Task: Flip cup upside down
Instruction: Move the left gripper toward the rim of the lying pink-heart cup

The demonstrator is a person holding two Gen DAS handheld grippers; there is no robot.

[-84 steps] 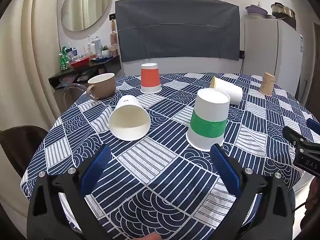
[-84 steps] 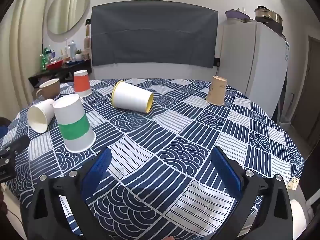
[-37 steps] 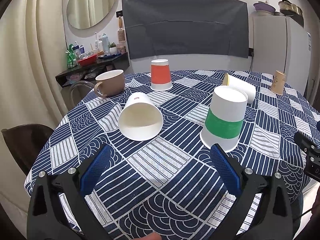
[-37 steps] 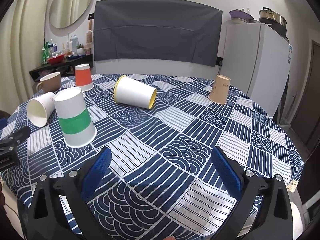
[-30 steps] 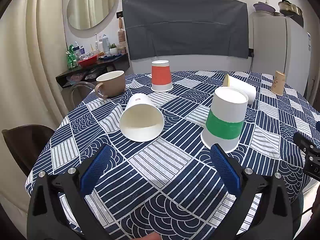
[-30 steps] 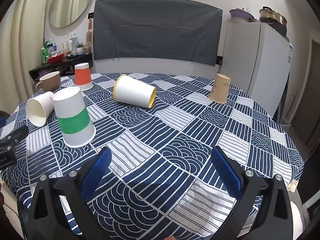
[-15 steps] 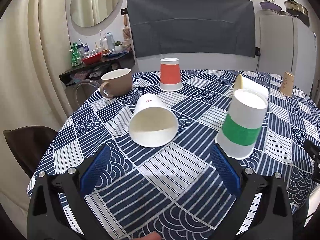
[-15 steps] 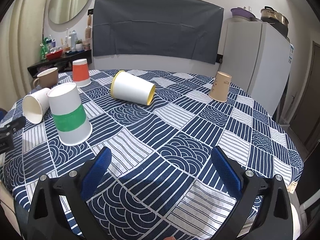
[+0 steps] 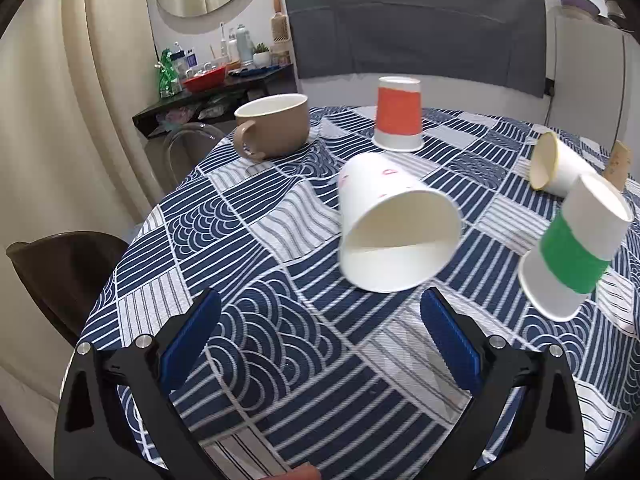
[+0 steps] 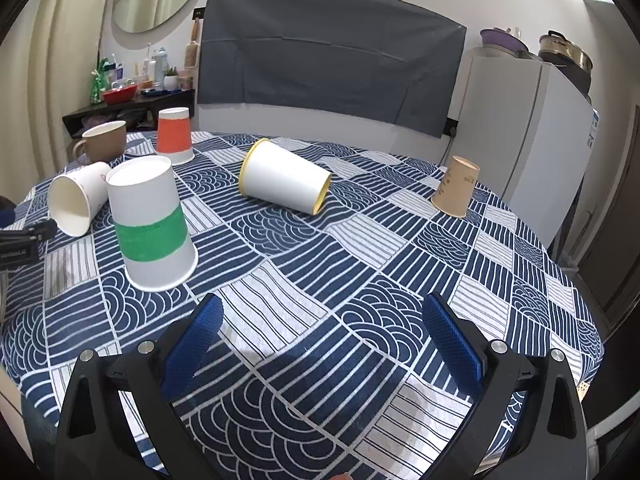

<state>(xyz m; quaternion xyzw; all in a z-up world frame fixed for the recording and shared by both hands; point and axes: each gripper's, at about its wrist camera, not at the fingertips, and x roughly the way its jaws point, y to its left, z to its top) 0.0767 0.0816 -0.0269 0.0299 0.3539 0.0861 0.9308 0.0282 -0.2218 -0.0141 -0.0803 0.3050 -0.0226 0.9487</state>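
A plain white paper cup [image 9: 384,220] lies on its side on the patterned tablecloth, its mouth facing my left gripper [image 9: 320,332], which is open and empty just in front of it. The same cup shows at the left in the right wrist view [image 10: 78,200]. A yellow-rimmed white cup [image 10: 284,178] also lies on its side mid-table. My right gripper [image 10: 320,336] is open and empty over the near table. A green-banded cup [image 10: 150,224] stands upside down.
An orange-banded cup [image 9: 399,118] and a tan cup [image 10: 456,192] stand upside down farther back. A brown mug [image 9: 276,125] stands upright at the back left. A dark chair [image 9: 60,264] is at the table's left edge. A fridge [image 10: 532,140] stands at the right.
My left gripper has moved forward and left toward the plain white cup, which now looms larger and centred. The right gripper has shifted slightly. Both stay open.
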